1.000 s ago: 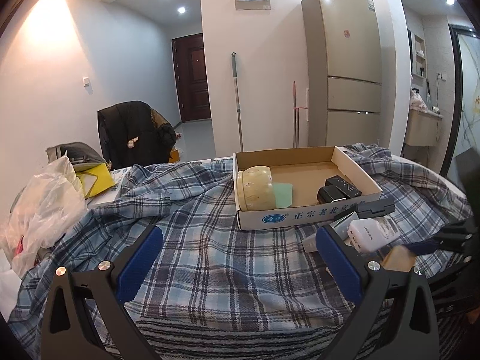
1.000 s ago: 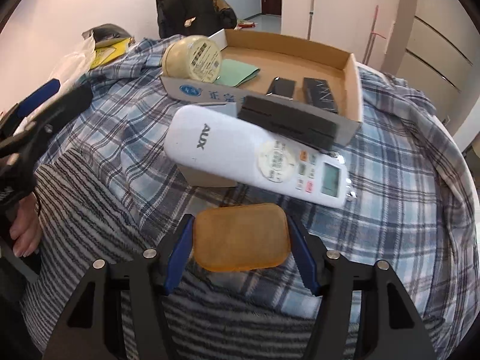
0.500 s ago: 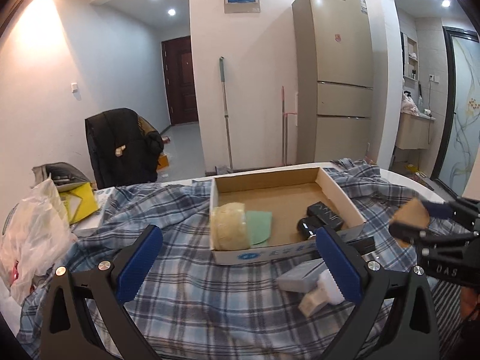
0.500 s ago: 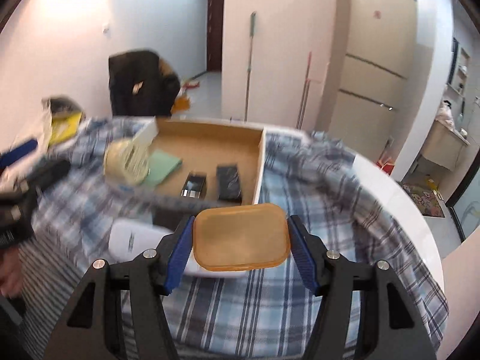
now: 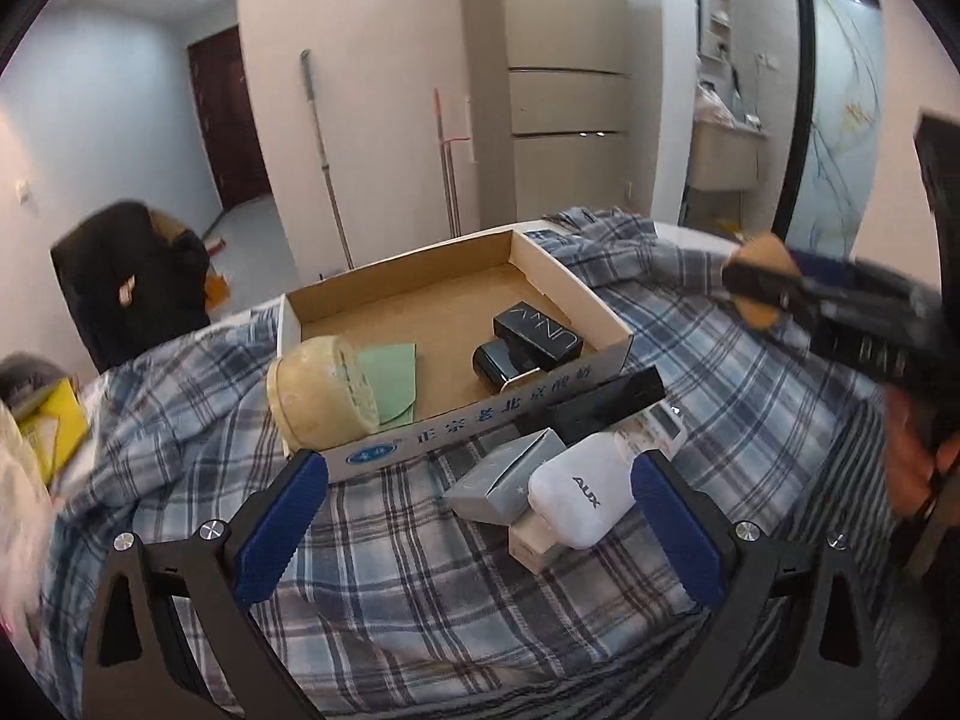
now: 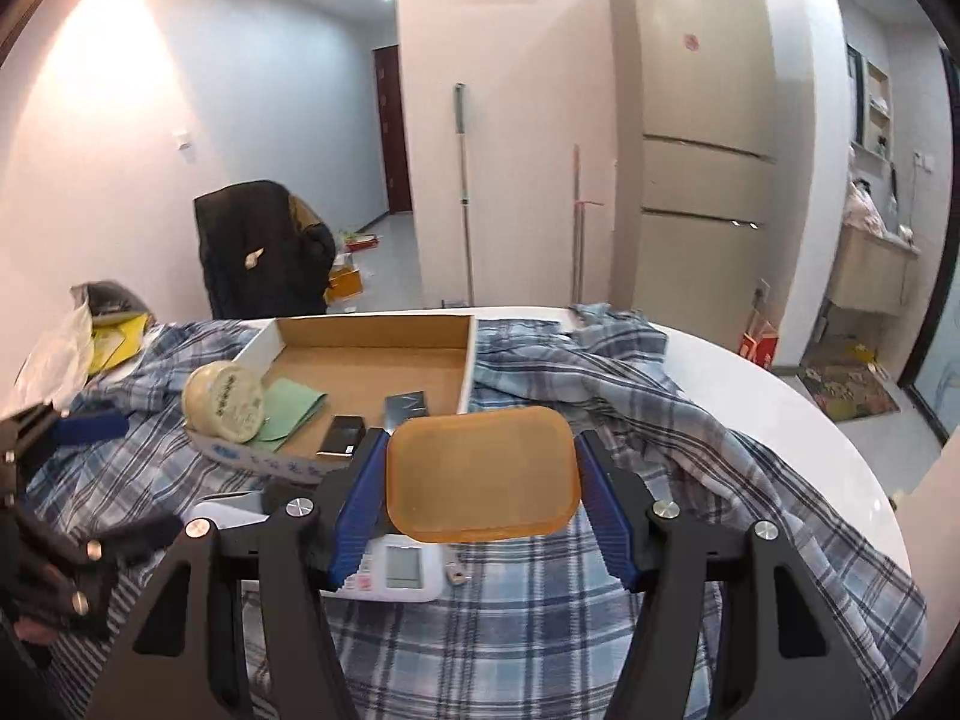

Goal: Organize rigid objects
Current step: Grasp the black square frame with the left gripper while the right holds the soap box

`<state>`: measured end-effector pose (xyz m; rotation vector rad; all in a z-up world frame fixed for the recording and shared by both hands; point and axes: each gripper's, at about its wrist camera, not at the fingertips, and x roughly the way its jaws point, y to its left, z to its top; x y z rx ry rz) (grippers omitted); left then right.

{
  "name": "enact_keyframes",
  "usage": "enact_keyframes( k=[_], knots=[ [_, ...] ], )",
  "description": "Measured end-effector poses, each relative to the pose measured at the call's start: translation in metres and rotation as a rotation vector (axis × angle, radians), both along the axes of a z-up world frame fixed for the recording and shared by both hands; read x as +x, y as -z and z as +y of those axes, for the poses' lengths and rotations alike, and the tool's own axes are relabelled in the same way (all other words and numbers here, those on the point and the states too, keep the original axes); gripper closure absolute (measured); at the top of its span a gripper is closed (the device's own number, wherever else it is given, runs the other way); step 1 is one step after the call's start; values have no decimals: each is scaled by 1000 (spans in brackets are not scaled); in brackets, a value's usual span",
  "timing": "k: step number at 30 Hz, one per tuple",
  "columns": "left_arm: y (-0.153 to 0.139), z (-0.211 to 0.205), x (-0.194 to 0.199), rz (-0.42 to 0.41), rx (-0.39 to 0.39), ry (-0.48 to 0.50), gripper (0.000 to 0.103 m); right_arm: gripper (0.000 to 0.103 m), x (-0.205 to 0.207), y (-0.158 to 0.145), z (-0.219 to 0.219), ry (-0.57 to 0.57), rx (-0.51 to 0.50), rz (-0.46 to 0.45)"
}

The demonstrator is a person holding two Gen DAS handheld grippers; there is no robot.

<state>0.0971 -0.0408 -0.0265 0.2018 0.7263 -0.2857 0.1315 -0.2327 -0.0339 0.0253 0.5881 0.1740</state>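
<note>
left wrist view:
left tool (image 5: 477,516): jaws wide apart, nothing between the pads; hangs over the plaid cloth (image 5: 384,570) near the front edge of the surface, aimed at the pile of loose items, probably lining up the next pick.
cardboard box (image 5: 600,315): open tray at the middle of the surface, the sorting target by the look of it; holds a round cream tin (image 5: 315,396) tipped against its front-left corner, a green card (image 5: 390,378), and two black boxes (image 5: 534,339).
loose items: white AUX remote (image 5: 579,495) lies on a grey box (image 5: 504,477) and a pale box beneath, just outside the box's front wall; a black bar (image 5: 606,408) leans across that wall.
right tool (image 5: 774,288): comes in from the right edge carrying the amber piece, above the cloth beside the box's right wall.
hidden: person's hand at the right edge blurred; pale box mostly covered.

right wrist view:
right tool (image 6: 480,480): partly closed, pads pressed on both short sides of the amber soap-like block (image 6: 483,477); held flat, off the surface, facing the box, likely for dropping in.
box: ahead, near its front-right corner.
hidden: block covers part of the remote (image 6: 390,567) and the box's front wall; what the block is made of is unclear; left tool cut off at the left edge.
</note>
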Motion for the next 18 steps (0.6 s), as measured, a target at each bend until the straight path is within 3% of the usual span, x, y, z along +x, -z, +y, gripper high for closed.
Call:
enact_keyframes(
  k=[3,10,14,18],
  knots=[
    [5,-6,8,39,11,-14,4,42,4,3,-8,28,16,13],
    [4,-30,43,175,-135,-80,4,42,5,4,-12,59,15,10],
    [14,-52,76,334,-163,-104,4,42,8,6,-21,103,21,10],
    [26,-56,93,409,-182,-168,4,42,11,6,-31,130,36,19]
  ],
)
